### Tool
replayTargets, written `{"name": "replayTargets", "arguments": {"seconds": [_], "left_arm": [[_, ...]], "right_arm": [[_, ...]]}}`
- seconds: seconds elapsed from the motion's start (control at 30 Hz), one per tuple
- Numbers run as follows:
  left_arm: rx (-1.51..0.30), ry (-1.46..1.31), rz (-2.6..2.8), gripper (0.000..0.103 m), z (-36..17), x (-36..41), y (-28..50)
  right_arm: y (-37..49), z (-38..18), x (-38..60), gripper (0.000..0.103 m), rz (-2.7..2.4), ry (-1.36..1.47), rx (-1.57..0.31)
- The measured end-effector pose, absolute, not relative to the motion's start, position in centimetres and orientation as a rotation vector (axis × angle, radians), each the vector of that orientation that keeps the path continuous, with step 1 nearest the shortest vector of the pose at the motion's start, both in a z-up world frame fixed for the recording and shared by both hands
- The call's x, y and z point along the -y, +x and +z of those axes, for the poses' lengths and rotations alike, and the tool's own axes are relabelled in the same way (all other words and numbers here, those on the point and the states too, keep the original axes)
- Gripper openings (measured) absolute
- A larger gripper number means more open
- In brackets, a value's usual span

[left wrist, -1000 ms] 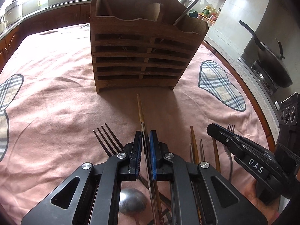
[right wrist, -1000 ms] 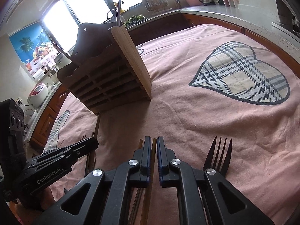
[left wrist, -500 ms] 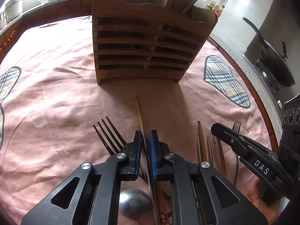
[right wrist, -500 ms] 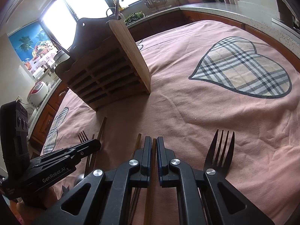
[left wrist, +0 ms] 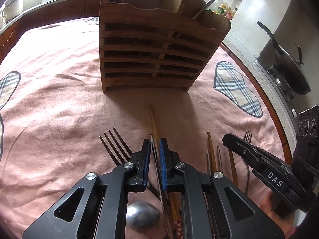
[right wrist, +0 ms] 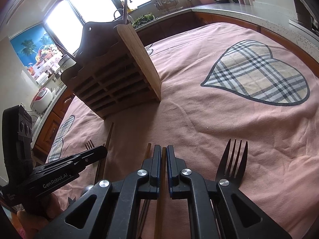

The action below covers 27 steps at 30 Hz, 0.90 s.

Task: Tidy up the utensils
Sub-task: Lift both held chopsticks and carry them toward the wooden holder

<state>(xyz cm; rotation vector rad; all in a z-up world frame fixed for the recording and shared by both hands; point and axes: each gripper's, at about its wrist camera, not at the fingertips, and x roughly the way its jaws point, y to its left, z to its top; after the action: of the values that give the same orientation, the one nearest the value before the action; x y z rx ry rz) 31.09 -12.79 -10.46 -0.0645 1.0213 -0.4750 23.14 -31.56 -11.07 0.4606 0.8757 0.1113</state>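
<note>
Left wrist view, nearest first: the left gripper (left wrist: 154, 145) has its two blue-padded jaws nearly closed on a thin brown wooden chopstick (left wrist: 153, 119), and a thin metal stick lies in the same gap, so I cannot tell if it pinches one or both. Under it lies a round silver metal spoon (left wrist: 143, 217). A dark four-pronged fork (left wrist: 115, 145) lies just to its left. To its right lie more loose brown and metal chopsticks (left wrist: 211, 153) and a small silver fork (left wrist: 247, 137) on the pink cloth with plaid hearts (left wrist: 49, 107). The right gripper (right wrist: 163, 151) is also nearly closed, on a brown wooden stick (right wrist: 163, 171), with a big black fork (right wrist: 233, 159) beside it. Every stick points straight ahead, toward the tall brown slatted wooden utensil holder (left wrist: 153, 59), which stands farther away, with bare cloth in between. The left gripper looks nearer to it. I think the sticks must tip up and drop in from the top, where a wooden spoon and a long metal stick already stand, so room there looks tight. The table edge is far off on the right.
</note>
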Motion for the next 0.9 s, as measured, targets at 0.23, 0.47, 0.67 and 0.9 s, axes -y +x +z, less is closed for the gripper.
{"name": "replayTargets", "arguments": {"seconds": [0.23,0.47,0.67,0.9], "left_arm": [[-1.007,-0.047,-0.484,0.005,-10.6,13.1,30.9],[-1.037,-0.004,-0.455,0.006,-11.1,13.8,31.3],[-1.029,0.085,-0.451,0.006,-11.1,15.3,31.5],[-1.006,0.049,-0.47,0.004,-10.2,14.3,30.8]], "right_arm": [[23.1,-10.9,31.5,0.005,0.107,0.456,-0.871],[23.1,-10.7,31.5,0.005,0.106,0.455,-0.871],[23.2,-10.9,31.5,0.005,0.106,0.458,-0.881],[22.9,-10.1,31.5,0.005,0.114,0.448,-0.864]]}}
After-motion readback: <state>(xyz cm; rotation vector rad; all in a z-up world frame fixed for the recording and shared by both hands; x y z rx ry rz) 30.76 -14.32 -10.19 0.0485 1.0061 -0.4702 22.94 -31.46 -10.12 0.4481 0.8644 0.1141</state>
